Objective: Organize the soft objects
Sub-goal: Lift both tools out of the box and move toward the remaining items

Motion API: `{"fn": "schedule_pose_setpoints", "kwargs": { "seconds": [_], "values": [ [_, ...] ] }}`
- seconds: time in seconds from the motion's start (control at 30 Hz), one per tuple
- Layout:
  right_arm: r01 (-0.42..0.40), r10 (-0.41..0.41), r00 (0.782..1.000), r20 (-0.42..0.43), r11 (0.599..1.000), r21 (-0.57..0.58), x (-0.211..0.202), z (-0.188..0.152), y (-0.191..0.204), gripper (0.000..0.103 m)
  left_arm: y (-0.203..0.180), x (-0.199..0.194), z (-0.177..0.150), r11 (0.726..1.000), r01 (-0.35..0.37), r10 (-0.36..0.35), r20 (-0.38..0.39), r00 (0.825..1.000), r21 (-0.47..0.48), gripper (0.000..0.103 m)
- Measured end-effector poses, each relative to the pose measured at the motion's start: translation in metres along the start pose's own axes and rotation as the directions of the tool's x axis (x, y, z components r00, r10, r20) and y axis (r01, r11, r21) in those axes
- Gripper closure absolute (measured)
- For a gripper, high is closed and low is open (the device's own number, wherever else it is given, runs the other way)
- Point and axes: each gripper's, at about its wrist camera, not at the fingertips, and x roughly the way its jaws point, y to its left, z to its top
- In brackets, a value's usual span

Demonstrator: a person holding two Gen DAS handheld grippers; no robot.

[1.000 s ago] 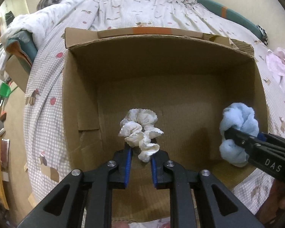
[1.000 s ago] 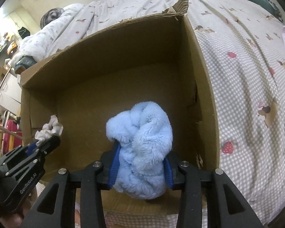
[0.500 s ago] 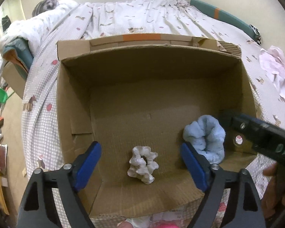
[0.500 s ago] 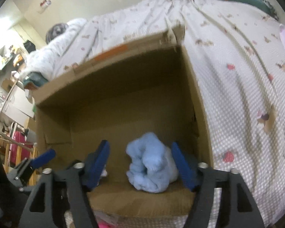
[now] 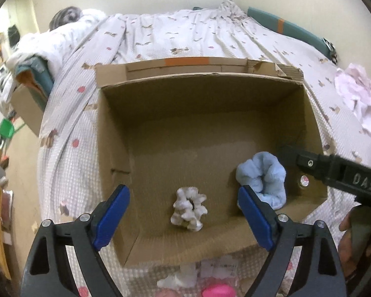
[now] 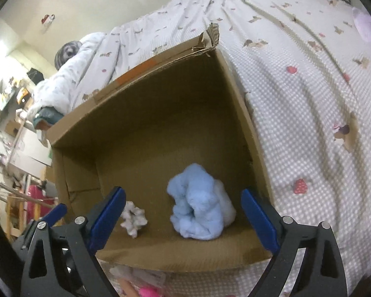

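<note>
An open cardboard box point(image 5: 200, 79) point(image 6: 141, 74) stands on a bed. On its floor near the front lie a white scrunchie point(image 5: 189, 209) point(image 6: 134, 219) and, to its right, a fluffy light-blue scrunchie point(image 5: 263, 182) point(image 6: 201, 210). My left gripper point(image 5: 183, 212) hangs open above the white scrunchie with nothing touching its blue pads. Over the blue scrunchie my right gripper point(image 6: 183, 212) has its jaws still opening, wide apart and clear of it. The right gripper's black arm point(image 5: 334, 170) shows at the right of the left wrist view.
The bed has a checked patterned cover point(image 6: 309, 99). Pale pink cloth point(image 5: 353, 94) lies on it to the right. White and pink soft things point(image 5: 210, 284) sit in front of the box. Shelves and clutter point(image 6: 10, 128) stand beside the bed at left.
Both grippers opened and let go: the white scrunchie and the blue scrunchie dropped onto the box floor. Both grippers then rose a little above the box.
</note>
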Motion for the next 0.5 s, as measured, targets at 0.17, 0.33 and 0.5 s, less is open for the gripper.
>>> {"fn": "schedule_pose_setpoints", "kwargs": {
  "seconds": [0.17, 0.33, 0.5],
  "values": [
    [0.022, -0.022, 1.0, 0.019, 1.0, -0.006, -0.009, -0.005, 0.0, 0.002, 0.009, -0.015, -0.007, 0.999, -0.036, 0.037, 0.028, 0.999, -0.016, 0.015],
    [0.007, -0.007, 1.0, 0.026, 1.0, -0.004, -0.017, -0.012, -0.002, 0.002, 0.023, -0.028, -0.01, 0.998, -0.033, 0.036, 0.043, 0.998, -0.056, 0.01],
    [0.005, -0.005, 0.999, 0.053, 1.0, -0.015, -0.032, -0.015, 0.0, 0.002, 0.043, -0.052, -0.018, 0.995, -0.039, 0.047, 0.087, 0.995, -0.095, 0.001]
  ]
}}
